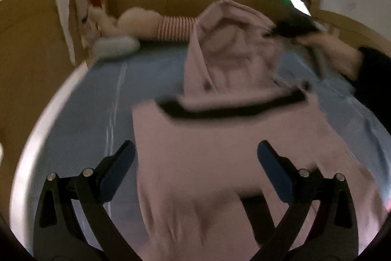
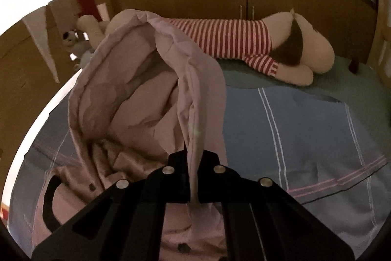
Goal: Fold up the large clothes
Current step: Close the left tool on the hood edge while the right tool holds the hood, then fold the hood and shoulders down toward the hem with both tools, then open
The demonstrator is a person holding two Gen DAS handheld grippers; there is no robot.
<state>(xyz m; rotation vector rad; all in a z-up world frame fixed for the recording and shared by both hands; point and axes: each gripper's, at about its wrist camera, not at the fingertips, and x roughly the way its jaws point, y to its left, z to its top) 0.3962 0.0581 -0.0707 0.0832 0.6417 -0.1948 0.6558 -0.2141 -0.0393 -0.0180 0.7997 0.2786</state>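
My right tool (image 2: 193,177) is clamped on a fold of the pink coat (image 2: 136,99), which rises from the pinch and bunches ahead and to its left on the bed (image 2: 305,129). My left tool (image 1: 195,163) stands apart, gripping nothing, with the coat's pink cloth spread below and between its fingers. Beyond the coat lies a striped plush doll (image 2: 234,40).

1 pink garment (image 2: 136,99), 1 striped plush doll (image 2: 234,40), 2 claws (image 1: 195,163) (image 2: 194,163).
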